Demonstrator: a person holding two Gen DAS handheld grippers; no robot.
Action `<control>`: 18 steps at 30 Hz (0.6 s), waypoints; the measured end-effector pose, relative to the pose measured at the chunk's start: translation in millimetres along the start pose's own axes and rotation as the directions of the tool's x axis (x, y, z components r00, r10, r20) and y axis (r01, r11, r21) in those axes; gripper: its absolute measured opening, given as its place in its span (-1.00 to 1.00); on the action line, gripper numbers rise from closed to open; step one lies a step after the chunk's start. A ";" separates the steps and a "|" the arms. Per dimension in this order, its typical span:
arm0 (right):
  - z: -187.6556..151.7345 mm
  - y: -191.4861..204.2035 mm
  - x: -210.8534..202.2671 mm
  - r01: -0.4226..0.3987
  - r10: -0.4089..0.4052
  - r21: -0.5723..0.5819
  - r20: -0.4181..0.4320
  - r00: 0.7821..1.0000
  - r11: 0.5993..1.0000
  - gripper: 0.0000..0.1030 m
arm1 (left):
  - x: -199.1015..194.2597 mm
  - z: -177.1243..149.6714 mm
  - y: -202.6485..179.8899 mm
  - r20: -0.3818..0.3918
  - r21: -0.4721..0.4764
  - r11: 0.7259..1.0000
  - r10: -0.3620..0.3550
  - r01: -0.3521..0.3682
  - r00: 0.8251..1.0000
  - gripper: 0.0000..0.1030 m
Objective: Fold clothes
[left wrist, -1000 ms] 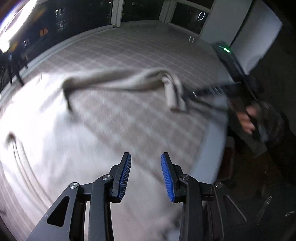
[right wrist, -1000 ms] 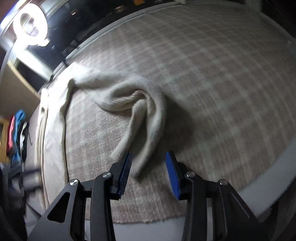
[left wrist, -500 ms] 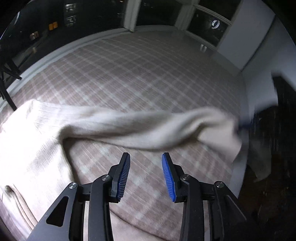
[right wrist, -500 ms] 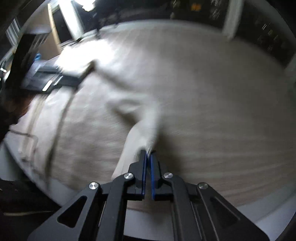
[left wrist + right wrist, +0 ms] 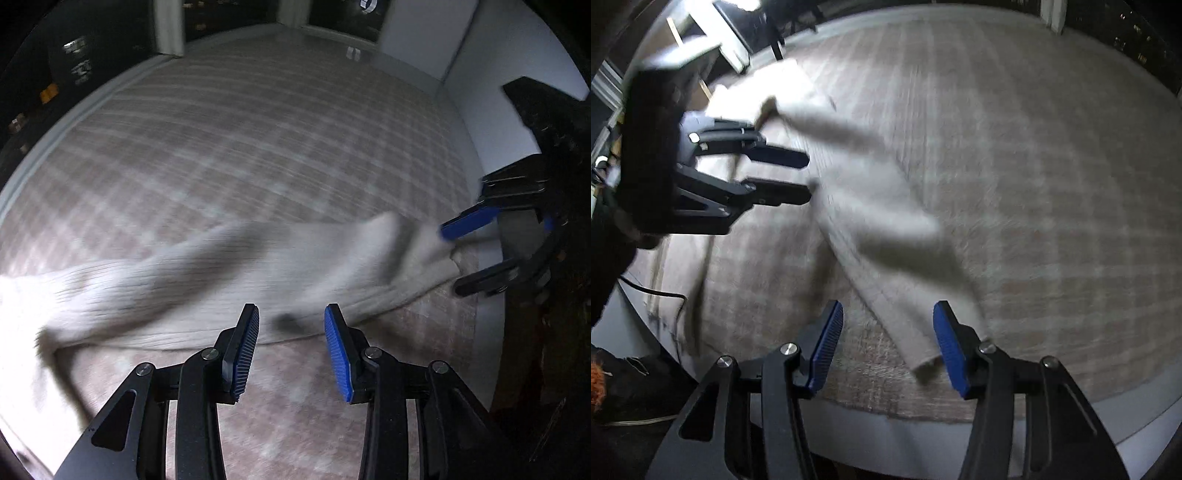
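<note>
A cream knit sweater (image 5: 207,284) lies on the plaid bedcover (image 5: 258,147), one long sleeve stretched to the right. My left gripper (image 5: 291,345) hovers open just short of that sleeve, nothing between its pads. In the right wrist view the sleeve (image 5: 879,221) runs down to its cuff (image 5: 919,350), which lies loose between the fingers of my right gripper (image 5: 888,343). Those jaws are opening and the pads do not press the cloth. Each view shows the other tool: the right gripper (image 5: 476,254) at the cuff, the left gripper (image 5: 801,177) open beside the sleeve.
The pale bed edge (image 5: 923,435) runs just below the right gripper, with dark floor beyond. A cable (image 5: 657,291) hangs at the left bed side. A white wall (image 5: 491,92) and dark windows (image 5: 110,44) border the far side. A dark sleeve (image 5: 613,258) holds the left tool.
The right gripper, shut on the sleeve cuff half a second ago, now has spread jaws with the cuff lying loose. The left gripper has moved in close to the sleeve.
</note>
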State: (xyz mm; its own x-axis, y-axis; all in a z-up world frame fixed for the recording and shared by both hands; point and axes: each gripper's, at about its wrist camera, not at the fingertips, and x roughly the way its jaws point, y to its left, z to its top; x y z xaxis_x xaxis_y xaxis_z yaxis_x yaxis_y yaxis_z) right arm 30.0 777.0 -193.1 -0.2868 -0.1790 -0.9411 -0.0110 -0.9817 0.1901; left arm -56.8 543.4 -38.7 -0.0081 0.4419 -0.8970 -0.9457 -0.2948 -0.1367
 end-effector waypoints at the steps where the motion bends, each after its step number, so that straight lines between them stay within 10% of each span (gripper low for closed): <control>1: 1.0 1.8 6.9 0.020 -0.020 -0.008 -0.010 1.000 1.000 -0.04 | 1.5 0.4 -4.2 0.001 0.016 1.000 -0.002 0.002 1.000 -0.32; 6: -9.3 11.9 11.0 0.081 -0.082 -0.067 -0.013 0.997 0.995 -0.78 | 10.6 -4.1 -18.0 -0.015 0.087 0.996 -0.004 0.006 1.000 -0.41; 11: -27.9 25.2 5.9 0.080 -0.085 -0.116 -0.038 0.996 0.990 -0.84 | 9.1 -23.2 -26.4 -0.075 0.103 0.993 -0.042 0.050 0.996 -0.72; 18: -52.0 40.3 -4.9 0.103 -0.113 -0.152 -0.059 0.992 0.983 -0.91 | -8.3 -29.3 -29.4 -0.030 0.119 0.993 -0.012 0.016 0.999 -0.64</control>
State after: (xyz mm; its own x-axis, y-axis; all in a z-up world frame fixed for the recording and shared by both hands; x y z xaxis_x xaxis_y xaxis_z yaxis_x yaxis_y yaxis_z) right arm 80.7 734.9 -195.4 -0.2269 -0.0700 -0.9714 0.1056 -0.9933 0.0469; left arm -19.4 523.6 -39.5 0.0130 0.4201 -0.9074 -0.9777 -0.1851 -0.0997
